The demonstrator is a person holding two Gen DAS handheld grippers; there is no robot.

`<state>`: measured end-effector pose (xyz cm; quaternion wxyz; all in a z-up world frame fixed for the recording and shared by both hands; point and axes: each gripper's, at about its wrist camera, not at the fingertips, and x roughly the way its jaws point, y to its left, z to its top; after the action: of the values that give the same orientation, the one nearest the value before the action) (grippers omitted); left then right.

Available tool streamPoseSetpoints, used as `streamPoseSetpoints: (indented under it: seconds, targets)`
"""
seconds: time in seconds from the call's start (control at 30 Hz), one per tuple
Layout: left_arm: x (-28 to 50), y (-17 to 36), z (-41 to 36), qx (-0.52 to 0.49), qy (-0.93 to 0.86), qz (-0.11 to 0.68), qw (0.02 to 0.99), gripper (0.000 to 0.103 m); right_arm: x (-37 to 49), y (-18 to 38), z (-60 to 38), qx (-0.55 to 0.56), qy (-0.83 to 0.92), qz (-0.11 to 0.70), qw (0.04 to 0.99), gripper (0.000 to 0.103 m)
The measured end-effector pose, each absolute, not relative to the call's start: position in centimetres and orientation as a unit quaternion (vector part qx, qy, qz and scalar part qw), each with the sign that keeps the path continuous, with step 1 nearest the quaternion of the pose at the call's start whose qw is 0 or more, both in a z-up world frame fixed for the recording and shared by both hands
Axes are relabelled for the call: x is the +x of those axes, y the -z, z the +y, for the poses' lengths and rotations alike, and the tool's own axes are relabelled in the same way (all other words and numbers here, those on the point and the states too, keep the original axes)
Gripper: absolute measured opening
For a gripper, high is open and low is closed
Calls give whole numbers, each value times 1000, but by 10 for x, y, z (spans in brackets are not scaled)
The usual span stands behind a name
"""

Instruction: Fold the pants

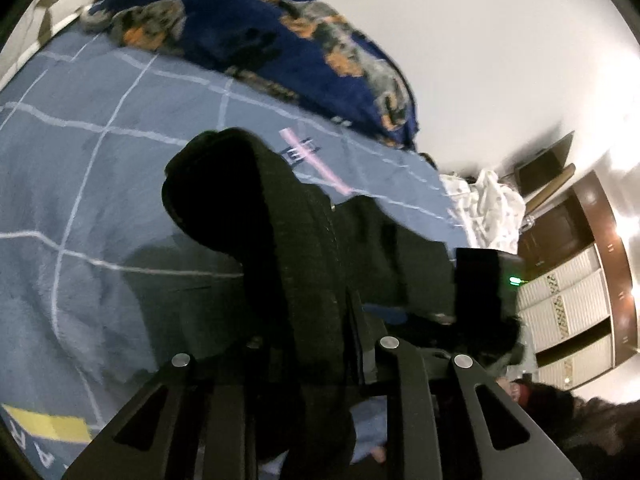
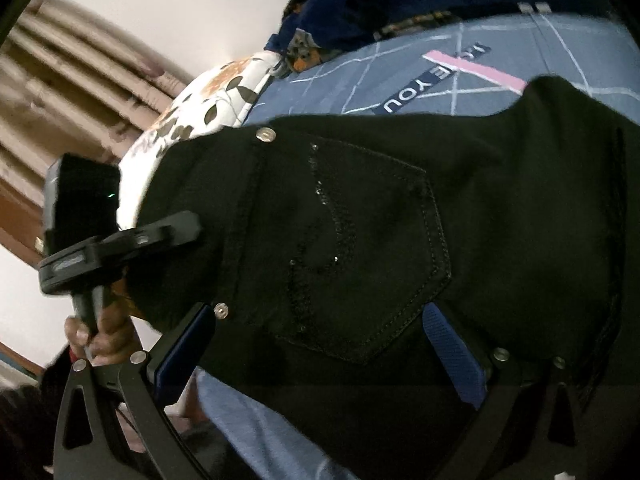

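Observation:
Black pants (image 1: 304,232) hang bunched over the blue bed cover (image 1: 100,160). My left gripper (image 1: 316,332) is shut on a thick fold of them, and the cloth hides its fingertips. In the right wrist view the pants (image 2: 360,220) spread wide with a back pocket and the riveted waistband facing me. The left gripper (image 2: 172,232) grips their waistband edge at the left, held by a hand (image 2: 104,332). My right gripper (image 2: 320,340) has its blue pads (image 2: 452,348) wide apart, and the cloth drapes in front of the tips. The right gripper's body (image 1: 484,292) shows at the pants' far end.
A dark blue dog-print blanket (image 1: 240,28) lies along the bed's far side. A flowered pillow (image 2: 208,104) sits beside it. A heap of white cloth (image 1: 492,204) lies at the bed's end, with a wardrobe (image 1: 580,300) behind. Curtains (image 2: 80,80) hang at the left.

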<state>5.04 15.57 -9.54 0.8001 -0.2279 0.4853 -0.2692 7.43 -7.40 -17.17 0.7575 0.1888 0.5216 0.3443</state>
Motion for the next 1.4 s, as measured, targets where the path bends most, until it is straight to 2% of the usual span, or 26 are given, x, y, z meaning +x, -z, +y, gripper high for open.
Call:
streamPoseSetpoints:
  seconds: [0.27, 0.6, 0.8, 0.87, 0.93, 1.0, 1.07, 1.17, 1.23, 1.27, 1.33, 1.37, 1.4]
  targets:
    - [51, 50, 73, -234, 308, 477, 789, 22, 58, 141, -154, 327, -407, 437, 732, 103]
    - [79, 75, -58, -203, 356, 516, 752, 23, 33, 144, -233, 414, -418, 398, 704, 103]
    - [87, 82, -85, -183, 356, 546, 737, 34, 31, 155, -270, 437, -404, 393, 701, 103]
    - [88, 79, -88, -192, 378, 542, 725, 50, 29, 156, -278, 443, -405, 389, 698, 103]
    - [89, 72, -88, -205, 391, 529, 724, 58, 31, 158, -282, 454, -408, 385, 693, 103]
    - [93, 63, -88, -190, 380, 516, 744, 62, 36, 164, -284, 457, -394, 399, 691, 103]
    - [95, 59, -86, -174, 369, 510, 757, 62, 38, 176, -287, 457, -373, 419, 690, 103]
    - [93, 61, -79, -156, 351, 512, 768, 68, 36, 186, -296, 490, -375, 408, 673, 103]
    - [88, 68, -71, -138, 337, 517, 775, 68, 39, 186, -294, 489, -374, 410, 673, 103]
    - [86, 72, -67, -134, 331, 519, 777, 68, 40, 185, -292, 481, -370, 415, 678, 99]
    - [80, 83, -54, -129, 312, 525, 781, 68, 42, 182, -287, 444, -350, 436, 700, 76]
    - [76, 89, -48, -131, 306, 528, 781, 68, 42, 182, -285, 427, -338, 450, 708, 51]
    - [74, 95, -40, -137, 299, 532, 780, 68, 43, 183, -285, 416, -327, 461, 713, 32]
